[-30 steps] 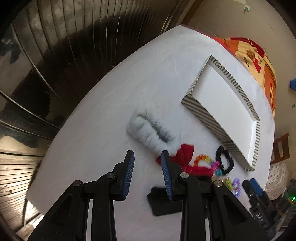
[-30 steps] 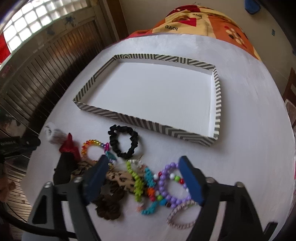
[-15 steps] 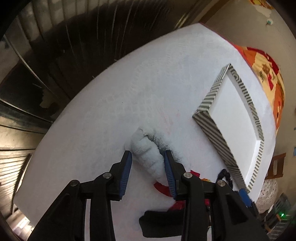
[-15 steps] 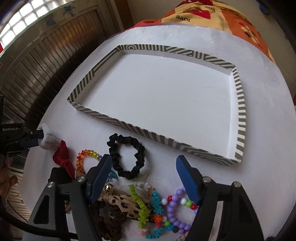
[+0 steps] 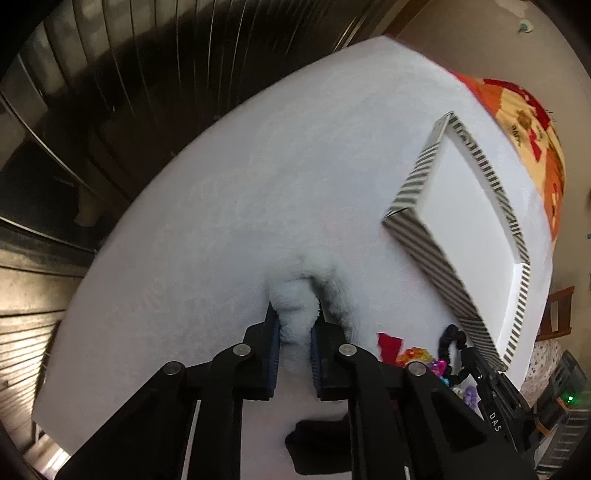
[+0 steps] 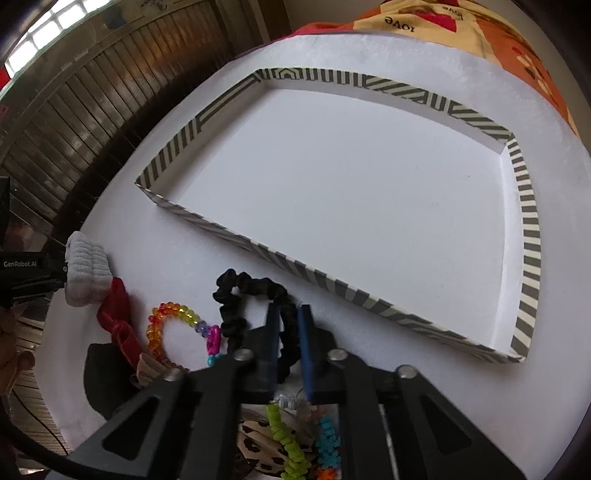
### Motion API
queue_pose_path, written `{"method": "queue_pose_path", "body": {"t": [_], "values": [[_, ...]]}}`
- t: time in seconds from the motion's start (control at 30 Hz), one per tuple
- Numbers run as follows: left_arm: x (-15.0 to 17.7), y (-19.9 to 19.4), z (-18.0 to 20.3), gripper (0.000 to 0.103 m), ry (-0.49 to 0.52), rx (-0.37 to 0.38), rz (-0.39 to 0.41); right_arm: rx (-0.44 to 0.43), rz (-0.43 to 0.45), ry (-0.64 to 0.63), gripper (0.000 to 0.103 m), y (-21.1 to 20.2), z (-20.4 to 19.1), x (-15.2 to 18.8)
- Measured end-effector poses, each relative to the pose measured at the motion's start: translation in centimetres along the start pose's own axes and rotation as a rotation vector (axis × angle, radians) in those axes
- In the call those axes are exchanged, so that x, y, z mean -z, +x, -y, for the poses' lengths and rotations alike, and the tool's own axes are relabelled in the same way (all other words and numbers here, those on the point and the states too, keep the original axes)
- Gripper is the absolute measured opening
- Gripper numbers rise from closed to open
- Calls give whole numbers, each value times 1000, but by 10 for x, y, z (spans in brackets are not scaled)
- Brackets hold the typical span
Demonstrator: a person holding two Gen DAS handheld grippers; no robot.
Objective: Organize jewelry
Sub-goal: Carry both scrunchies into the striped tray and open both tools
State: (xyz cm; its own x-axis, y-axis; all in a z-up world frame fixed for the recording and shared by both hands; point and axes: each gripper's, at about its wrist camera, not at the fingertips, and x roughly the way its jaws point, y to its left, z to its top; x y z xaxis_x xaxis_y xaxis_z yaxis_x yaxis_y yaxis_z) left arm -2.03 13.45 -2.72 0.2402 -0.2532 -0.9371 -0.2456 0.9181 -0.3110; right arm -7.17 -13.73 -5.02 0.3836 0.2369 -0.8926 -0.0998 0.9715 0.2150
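Note:
My left gripper points steeply down at the white table, its jaws closing tight on a white fluffy scrunchie, whose pile bulges out between the pads. That scrunchie also shows at the left of the right wrist view. My right gripper has its jaws closing on the near side of a black scrunchie, and the band runs pinched between the blue pads. An empty striped tray lies just beyond it.
Beside the black scrunchie lie a rainbow bead bracelet and a red scrunchie. A leopard scrunchie and green and teal bracelets sit under the right gripper. An orange patterned cloth lies past the table's far edge.
Both grippers came down and forward and closed. The left one, open around the white scrunchie, now squeezes it. The right one, wide open above the pile, now pinches the black scrunchie.

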Motion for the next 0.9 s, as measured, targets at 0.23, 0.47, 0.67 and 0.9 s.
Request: {"method": "queue_pose_path", "body": {"t": [0.23,0.47,0.67,0.9], "values": [[-8,-34,17,0,47,31,74,-38,85,-8,6,-45,0,-1],[-17,-45,60,0,145,52,109,-49,183,46,6,-86,17,-8],[-30,-40,107,0,237,49,137,3,235,145,6,-97,54,-19],[-48,-2,141,0,301,-10,105,25,192,268,7,-68,98,-22]]}}
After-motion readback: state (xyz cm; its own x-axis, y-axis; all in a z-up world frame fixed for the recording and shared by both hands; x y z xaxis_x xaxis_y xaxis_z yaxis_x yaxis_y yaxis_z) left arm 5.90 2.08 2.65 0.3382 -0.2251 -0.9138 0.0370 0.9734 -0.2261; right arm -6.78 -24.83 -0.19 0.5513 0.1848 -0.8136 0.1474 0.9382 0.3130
